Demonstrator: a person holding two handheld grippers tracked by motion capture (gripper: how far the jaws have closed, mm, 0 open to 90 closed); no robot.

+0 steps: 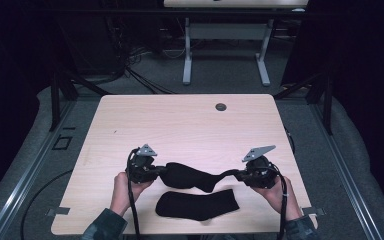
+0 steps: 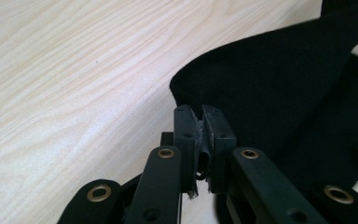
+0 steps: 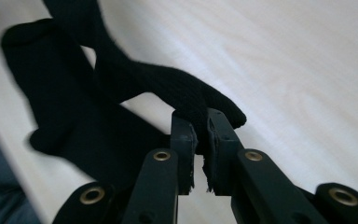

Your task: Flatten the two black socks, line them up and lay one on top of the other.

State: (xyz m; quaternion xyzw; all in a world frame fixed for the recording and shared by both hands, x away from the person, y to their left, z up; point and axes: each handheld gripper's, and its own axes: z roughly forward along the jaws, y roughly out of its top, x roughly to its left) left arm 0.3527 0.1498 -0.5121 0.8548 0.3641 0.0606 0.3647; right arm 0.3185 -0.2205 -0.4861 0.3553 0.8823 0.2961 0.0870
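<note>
A black sock (image 1: 192,176) hangs stretched between my two grippers a little above the light wood table (image 1: 180,120). My left gripper (image 1: 161,171) is shut on its wide end; in the left gripper view the jaws pinch the sock's edge (image 2: 242,84). My right gripper (image 1: 237,175) is shut on the narrow end, and the knit (image 3: 186,93) bunches between its jaws in the right gripper view. A second black sock (image 1: 197,204) lies flat on the table just below the held one, near the front edge.
A small dark round grommet (image 1: 221,107) sits near the table's far edge. Behind the table stand the white legs of another desk (image 1: 187,55) and some floor cables. Cables trail from both grippers toward the person's sleeves.
</note>
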